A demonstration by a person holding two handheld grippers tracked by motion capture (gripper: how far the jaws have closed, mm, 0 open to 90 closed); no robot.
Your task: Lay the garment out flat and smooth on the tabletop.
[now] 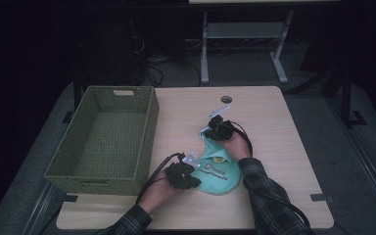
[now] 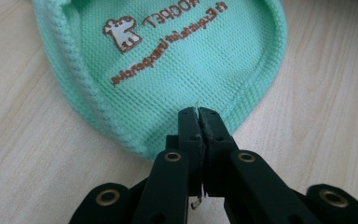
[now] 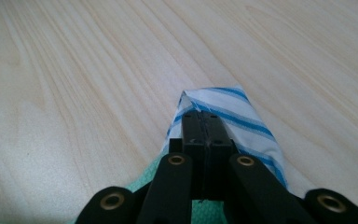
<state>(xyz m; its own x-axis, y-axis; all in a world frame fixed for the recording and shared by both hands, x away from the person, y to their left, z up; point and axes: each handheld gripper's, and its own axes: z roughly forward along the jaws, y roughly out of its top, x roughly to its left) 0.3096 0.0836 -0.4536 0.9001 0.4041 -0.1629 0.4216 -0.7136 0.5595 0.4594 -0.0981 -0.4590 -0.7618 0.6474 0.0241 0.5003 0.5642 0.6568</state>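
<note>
Green cloth (image 2: 177, 70) pinched by both clamped grippers.

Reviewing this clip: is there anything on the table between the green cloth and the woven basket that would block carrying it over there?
Nothing visible does. The green cloth lies just right of the woven basket, with bare table between them. Both tongs, left and right, are shut on the cloth's edges. The basket's inside looks empty.
</note>
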